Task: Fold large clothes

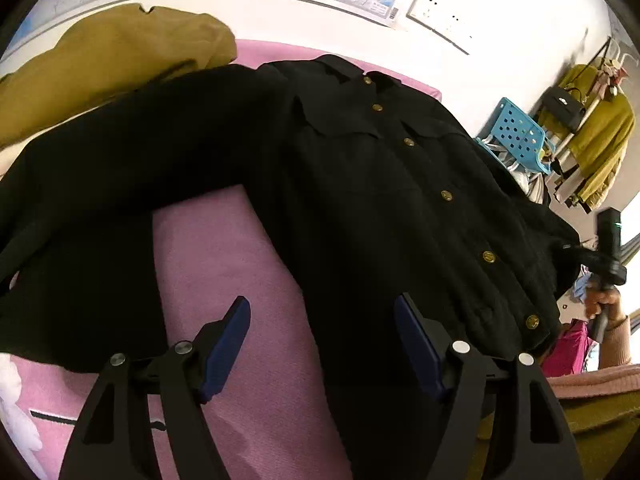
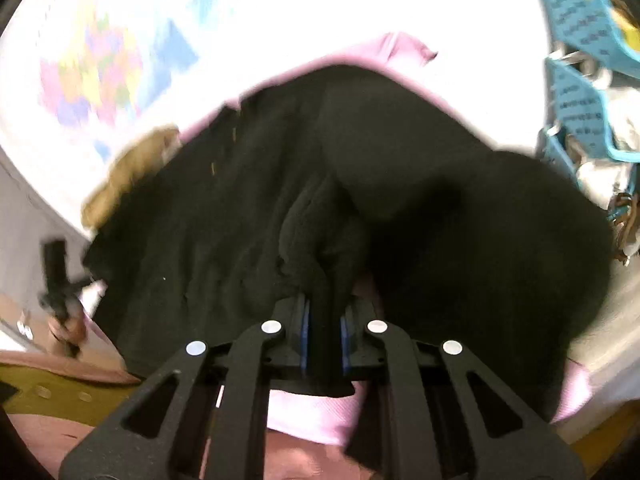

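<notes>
A mustard garment lies at ten o'clock of the black jacket, whose collar points toward twelve. The left gripper is released; the right gripper pinches jacket fabric.

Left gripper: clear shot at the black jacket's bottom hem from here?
Probably yes. The left gripper is open over the pink cover, and the black jacket hem lies beside its right finger, unobstructed.

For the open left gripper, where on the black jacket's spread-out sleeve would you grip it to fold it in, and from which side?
Probably the cuff end of the black jacket's sleeve, coming over the pink cover: it lies flat, angled away from the body, and the left gripper is open beside it.
</notes>
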`<state>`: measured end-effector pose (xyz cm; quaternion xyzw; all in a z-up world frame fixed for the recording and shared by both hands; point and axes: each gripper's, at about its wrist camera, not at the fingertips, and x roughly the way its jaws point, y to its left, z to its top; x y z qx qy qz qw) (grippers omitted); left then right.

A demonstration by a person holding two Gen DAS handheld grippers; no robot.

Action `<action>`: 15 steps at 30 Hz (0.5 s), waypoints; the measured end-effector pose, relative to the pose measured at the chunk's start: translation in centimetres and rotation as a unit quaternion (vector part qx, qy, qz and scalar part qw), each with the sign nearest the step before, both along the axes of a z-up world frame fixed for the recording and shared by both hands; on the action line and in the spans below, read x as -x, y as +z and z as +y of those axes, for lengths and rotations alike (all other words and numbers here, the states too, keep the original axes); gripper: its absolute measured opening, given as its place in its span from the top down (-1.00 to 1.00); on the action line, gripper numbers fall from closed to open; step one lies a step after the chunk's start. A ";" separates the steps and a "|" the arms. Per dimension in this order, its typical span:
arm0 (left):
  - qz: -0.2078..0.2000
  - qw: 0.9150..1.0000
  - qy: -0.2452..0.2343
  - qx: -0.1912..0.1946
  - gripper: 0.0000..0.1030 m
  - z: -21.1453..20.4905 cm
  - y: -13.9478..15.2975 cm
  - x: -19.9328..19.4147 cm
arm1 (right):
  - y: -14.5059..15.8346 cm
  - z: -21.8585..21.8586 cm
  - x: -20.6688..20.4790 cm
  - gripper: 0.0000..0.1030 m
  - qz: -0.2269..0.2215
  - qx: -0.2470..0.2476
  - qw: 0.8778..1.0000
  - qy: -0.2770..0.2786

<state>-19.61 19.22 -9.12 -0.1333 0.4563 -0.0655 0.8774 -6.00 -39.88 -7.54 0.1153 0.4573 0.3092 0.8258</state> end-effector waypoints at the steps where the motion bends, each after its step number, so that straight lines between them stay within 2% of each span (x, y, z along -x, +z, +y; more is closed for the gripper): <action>1: -0.003 1.000 0.002 -0.002 -0.39 -0.3 -0.1 0.0 | 0.4 -1.0 0.3 0.79 -0.005 -0.009 1.000 -0.006; 6: 0.004 1.000 0.006 -0.030 -0.40 -0.1 -0.1 -0.5 | -2.7 -0.7 0.5 0.76 0.036 0.051 0.998 -0.010; 7: 0.008 0.999 0.003 -0.037 -0.40 -0.4 -0.3 -0.7 | -3.0 -0.4 0.5 0.69 0.040 0.054 0.998 -0.007; 9: 0.012 0.998 -0.003 -0.056 -0.40 -0.8 -0.4 -0.8 | -2.1 0.4 0.6 0.46 0.027 0.054 0.998 0.002; 11: 0.003 0.997 -0.006 -0.070 -0.40 -1.1 0.0 -0.8 | 0.0 0.1 1.1 0.08 -0.008 0.039 0.999 0.009; 12: -0.003 0.998 -0.008 -0.069 -0.40 -1.0 0.3 -0.8 | 1.0 -0.1 1.5 0.03 -0.026 0.034 0.999 0.004; 13: -0.008 0.998 -0.008 -0.066 -0.40 -1.0 0.6 -0.8 | 2.2 -1.1 1.8 -0.11 -0.050 0.022 0.998 -0.011; 14: -0.014 0.998 -0.007 -0.062 -0.40 -1.0 0.8 -0.8 | 3.1 -2.3 1.7 -0.35 -0.067 0.014 0.997 -0.031; 15: -0.021 0.998 -0.007 -0.060 -0.40 -1.0 1.1 -0.9 | 3.4 -3.2 1.4 -0.46 -0.073 0.017 0.996 -0.052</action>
